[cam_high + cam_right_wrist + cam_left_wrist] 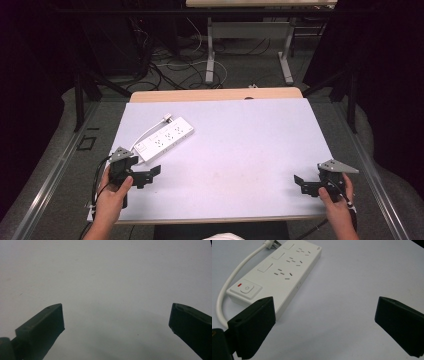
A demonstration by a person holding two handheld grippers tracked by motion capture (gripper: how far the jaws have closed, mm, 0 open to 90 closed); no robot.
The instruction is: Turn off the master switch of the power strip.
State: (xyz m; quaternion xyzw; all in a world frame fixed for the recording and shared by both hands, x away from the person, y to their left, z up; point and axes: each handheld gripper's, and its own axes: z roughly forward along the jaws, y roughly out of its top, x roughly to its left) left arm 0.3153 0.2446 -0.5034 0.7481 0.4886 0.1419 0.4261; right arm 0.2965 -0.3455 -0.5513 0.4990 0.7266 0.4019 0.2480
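A white power strip (165,137) lies slanted on the left part of the white table top (240,150), its white cable (146,133) looping back to the plug (167,119) by its far end. In the left gripper view the power strip (284,272) shows a switch with a red light (247,288), several sockets and the cable (227,287) along its left side. My left gripper (145,167) is open just in front of the strip's switch end, with nothing between the jaws (324,322). My right gripper (307,177) is open near the table's front right corner, over bare white surface (116,325).
The table's wooden back edge (215,95) shows beyond the white top. Behind it are the metal legs of another table (210,50) and loose cables on the floor (165,65). Dark curtains stand at both sides.
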